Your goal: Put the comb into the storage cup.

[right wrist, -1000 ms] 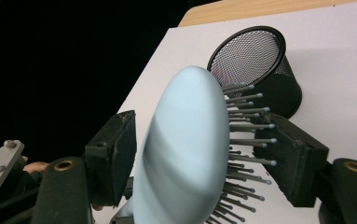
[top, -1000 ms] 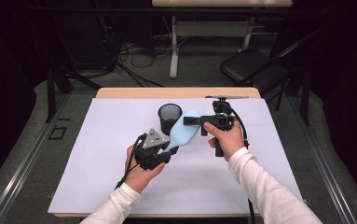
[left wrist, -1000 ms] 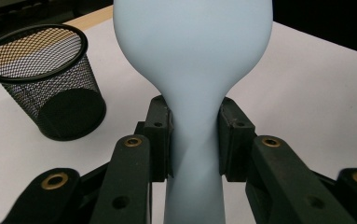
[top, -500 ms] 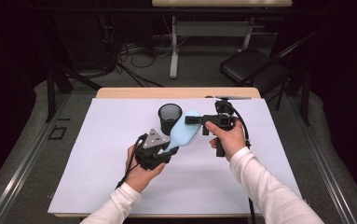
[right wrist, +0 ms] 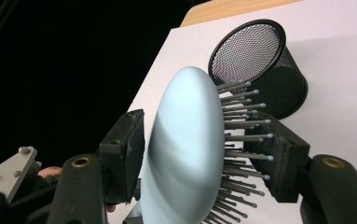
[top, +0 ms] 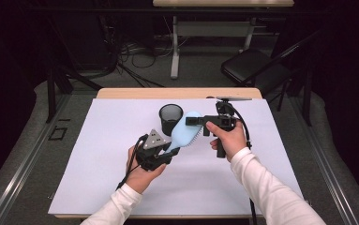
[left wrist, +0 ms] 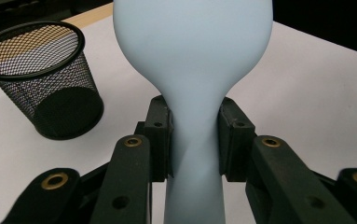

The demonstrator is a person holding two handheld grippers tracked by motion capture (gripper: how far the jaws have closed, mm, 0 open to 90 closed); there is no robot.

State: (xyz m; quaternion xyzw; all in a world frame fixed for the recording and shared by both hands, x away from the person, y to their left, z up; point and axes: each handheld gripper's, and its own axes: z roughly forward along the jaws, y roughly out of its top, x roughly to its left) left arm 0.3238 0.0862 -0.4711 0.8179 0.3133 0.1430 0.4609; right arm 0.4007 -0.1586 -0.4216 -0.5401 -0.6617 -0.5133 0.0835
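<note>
On white table (top: 97, 178), mesh cup (top: 170, 118) stands empty.

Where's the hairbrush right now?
High view: the light blue hairbrush is mid-table, lifted, just right of the black mesh cup; the left claw clamps its handle, its head between the right claw jaws.

A black mesh cup (top: 170, 119) is being left standing upright on the white sheet (top: 97, 154) that is covering the counter (top: 121, 93); beyond it, a dark folding chair (top: 254, 70) is being kept on the floor.
</note>
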